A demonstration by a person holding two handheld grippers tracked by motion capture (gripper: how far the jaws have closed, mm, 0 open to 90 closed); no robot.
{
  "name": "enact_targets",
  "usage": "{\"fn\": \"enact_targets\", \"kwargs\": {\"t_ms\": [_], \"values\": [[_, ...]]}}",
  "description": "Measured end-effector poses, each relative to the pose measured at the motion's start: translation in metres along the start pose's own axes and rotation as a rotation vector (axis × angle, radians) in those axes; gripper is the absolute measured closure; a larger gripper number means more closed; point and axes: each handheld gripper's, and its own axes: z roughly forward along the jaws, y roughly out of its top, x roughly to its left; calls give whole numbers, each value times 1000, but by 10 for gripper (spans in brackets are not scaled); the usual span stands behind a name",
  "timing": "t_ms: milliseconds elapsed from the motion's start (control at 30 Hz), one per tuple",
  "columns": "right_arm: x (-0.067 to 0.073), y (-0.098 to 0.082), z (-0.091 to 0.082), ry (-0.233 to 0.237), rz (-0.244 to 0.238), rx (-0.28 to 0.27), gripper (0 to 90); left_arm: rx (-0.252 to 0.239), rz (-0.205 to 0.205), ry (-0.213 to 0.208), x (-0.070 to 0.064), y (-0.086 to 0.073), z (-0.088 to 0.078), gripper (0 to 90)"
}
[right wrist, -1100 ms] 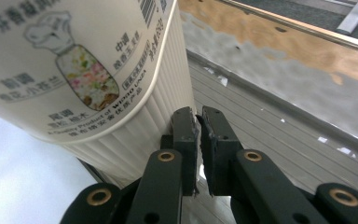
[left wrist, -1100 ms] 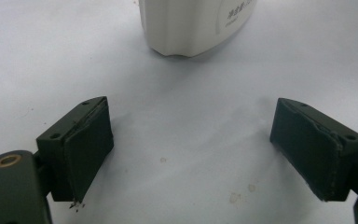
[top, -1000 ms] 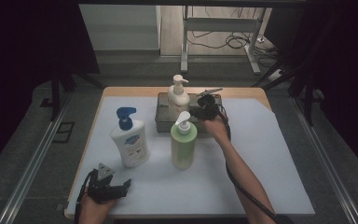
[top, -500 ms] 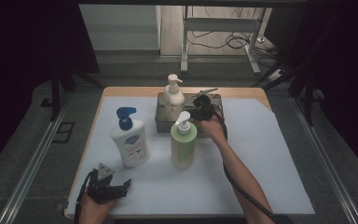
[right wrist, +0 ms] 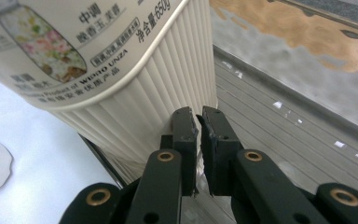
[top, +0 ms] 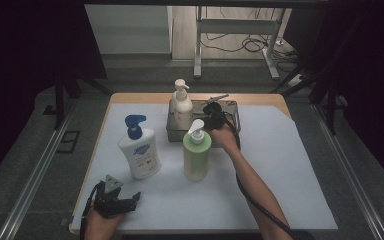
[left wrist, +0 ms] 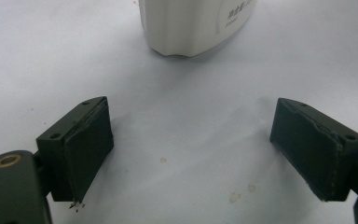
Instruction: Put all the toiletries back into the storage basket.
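A cream pump bottle stands upright at the left end of a metal tray at the back of the table. My right gripper reaches into the tray just right of it. In the right gripper view its jaws are shut with nothing between them, right beside the ribbed base of the cream bottle, above the tray's floor. My left gripper rests near the front left edge, open and empty, pointing at the base of a white bottle.
A white bottle with a blue pump and a green bottle with a white pump stand side by side in front of the tray. A white mat covers the table, with bare room on the right.
The cream bottle has shifted left inside the tray, and my right gripper has followed it slightly left. The left gripper has stayed put.
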Motion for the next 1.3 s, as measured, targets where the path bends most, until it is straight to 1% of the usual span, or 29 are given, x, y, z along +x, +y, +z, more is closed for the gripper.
{"fn": "enact_targets", "kwargs": {"t_ms": [300, 533, 733, 1000, 1067, 1100, 1200, 1300], "values": [[7, 2, 8, 17, -17, 13, 830, 0, 0, 0, 0, 0, 0, 125], [10, 4, 11, 25, -27, 11, 833, 0, 0, 0, 0, 0, 0, 125], [11, 5, 13, 31, -26, 11, 835, 0, 0, 0, 0, 0, 0, 125], [19, 10, 19, 51, -48, 20, 845, 0, 1, 0, 0, 0, 0, 125], [21, 11, 20, 39, -60, 23, 856, 0, 0, 0, 0, 0, 0, 125], [21, 12, 20, 37, -57, 21, 856, 0, 0, 0, 0, 0, 0, 125], [20, 12, 20, 51, -41, 19, 865, 0, 0, -1, 0, 0, 0, 125], [20, 12, 21, 49, -43, 18, 868, 0, 0, -1, 0, 0, 0, 125]]}}
